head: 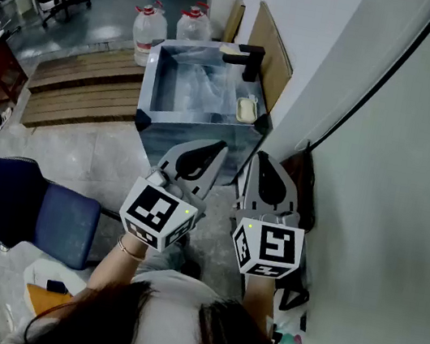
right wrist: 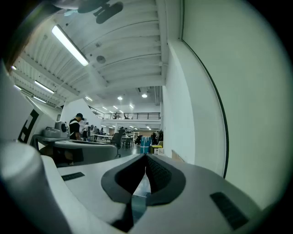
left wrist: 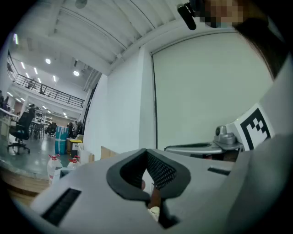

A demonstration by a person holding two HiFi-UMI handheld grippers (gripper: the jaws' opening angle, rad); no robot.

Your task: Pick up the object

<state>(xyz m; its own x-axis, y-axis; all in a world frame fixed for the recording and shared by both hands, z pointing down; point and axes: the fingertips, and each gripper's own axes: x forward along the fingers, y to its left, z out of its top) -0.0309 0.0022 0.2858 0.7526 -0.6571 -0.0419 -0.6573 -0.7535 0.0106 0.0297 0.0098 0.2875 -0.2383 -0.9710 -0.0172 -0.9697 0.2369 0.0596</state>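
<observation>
A steel sink unit (head: 149, 89) stands ahead against the wall, with a black faucet (head: 248, 56) and a pale yellow soap-like block (head: 246, 110) on its right rim. Both grippers are held side by side in the air in front of it, pointing at it. My left gripper (head: 217, 149) is shut with nothing in it; its jaws meet at the tip (left wrist: 147, 153). My right gripper (head: 257, 158) is also shut and empty, its tips together (right wrist: 145, 157). Neither touches the sink. Which object the task means I cannot tell.
A white wall (head: 391, 198) runs close along the right. Two large water bottles (head: 151, 31) stand behind the sink, and a wooden pallet (head: 82, 86) lies to its left. A blue chair (head: 37, 210) is at lower left, and people stand at desks far off (right wrist: 75, 128).
</observation>
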